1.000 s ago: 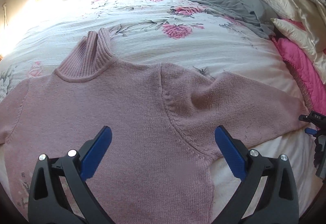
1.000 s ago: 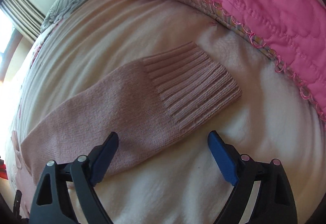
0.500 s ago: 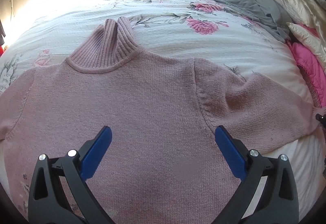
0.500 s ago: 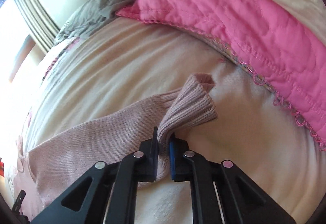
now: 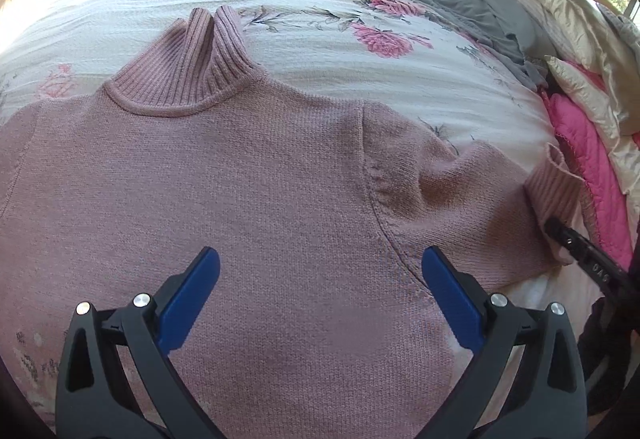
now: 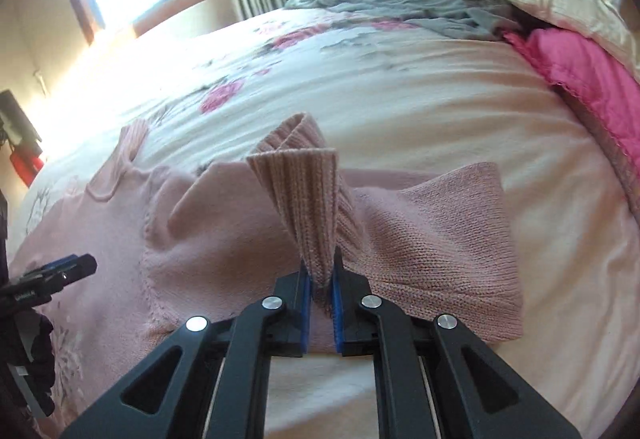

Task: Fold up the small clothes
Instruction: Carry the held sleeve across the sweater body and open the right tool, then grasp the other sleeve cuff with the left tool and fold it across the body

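Right wrist view: pink turtleneck sweater [image 6: 224, 239] spread flat on floral bedspread [image 6: 360, 79], collar [image 6: 134, 135] at left of frame, one sleeve [image 6: 440, 239] reaching toward right of frame. Ribbed cuff [image 6: 304, 183] pinched and raised in tightly clamped right gripper [image 6: 319, 279], seemingly to carry sleeve back across body. Left wrist view: garment filling centre, long axis running from lower frame up to collar [image 5: 188, 71]; left gripper [image 5: 320, 299] spread wide, poised above chest, touching nothing. Pink quilt [image 5: 592, 175] bunched at right edge.
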